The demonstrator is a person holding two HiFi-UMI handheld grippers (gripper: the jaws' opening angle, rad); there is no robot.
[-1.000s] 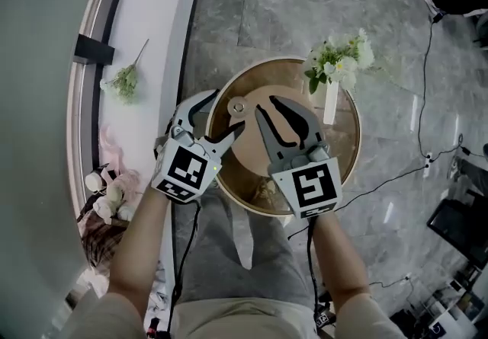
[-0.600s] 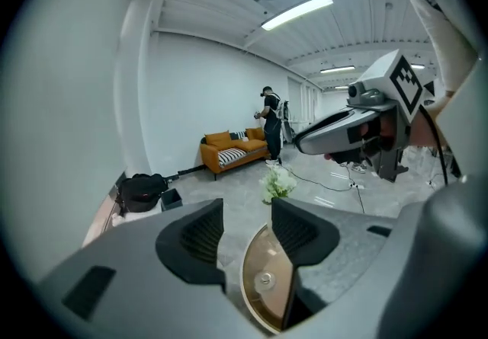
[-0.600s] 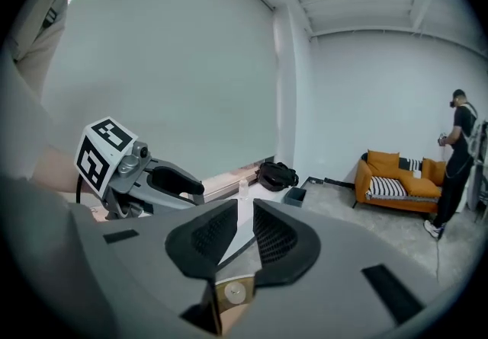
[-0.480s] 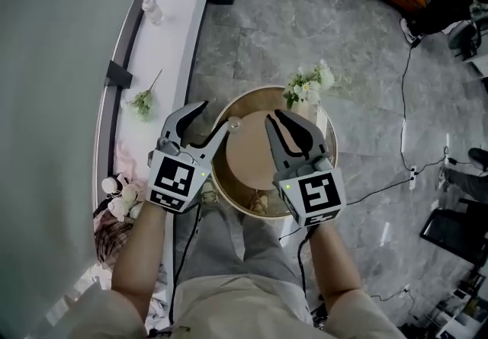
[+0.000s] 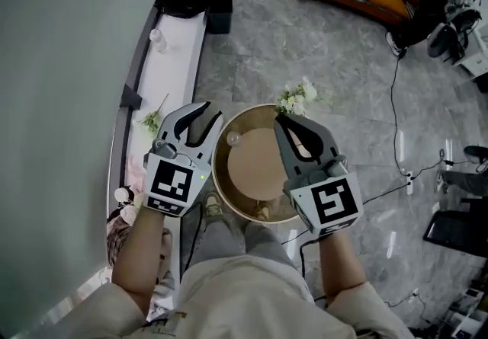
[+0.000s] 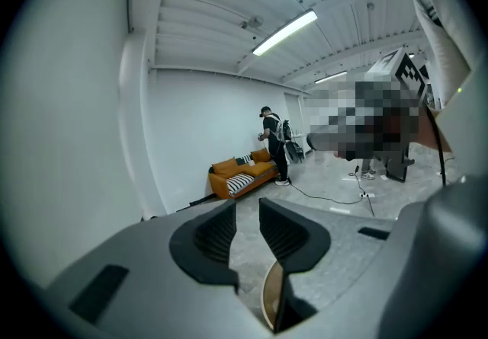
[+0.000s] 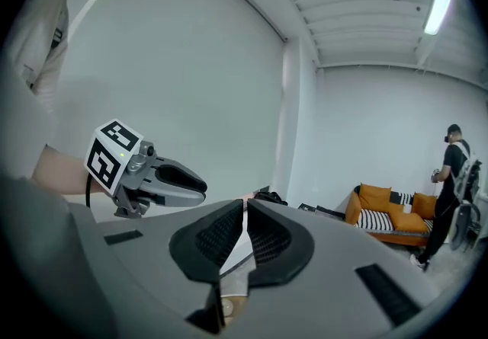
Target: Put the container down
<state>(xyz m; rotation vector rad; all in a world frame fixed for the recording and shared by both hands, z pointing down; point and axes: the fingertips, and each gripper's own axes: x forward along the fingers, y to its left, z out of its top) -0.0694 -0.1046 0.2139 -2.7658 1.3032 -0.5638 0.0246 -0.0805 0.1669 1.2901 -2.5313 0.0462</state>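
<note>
Container [image 5: 255, 174]: round, smooth tan wood. Left tool [image 5: 197, 110], right tool [image 5: 294, 123] flank it, near level; jaws just closing, empty: left ajar, right clenched.

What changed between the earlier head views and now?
Both grippers have lifted away from the round container, which now looks smaller beneath them. The left gripper has just been closing and a narrow gap is left between its jaws. The right gripper has just been closing too, and its jaws are nearly together. Neither holds anything. The container stays put beside the flowers.
</note>
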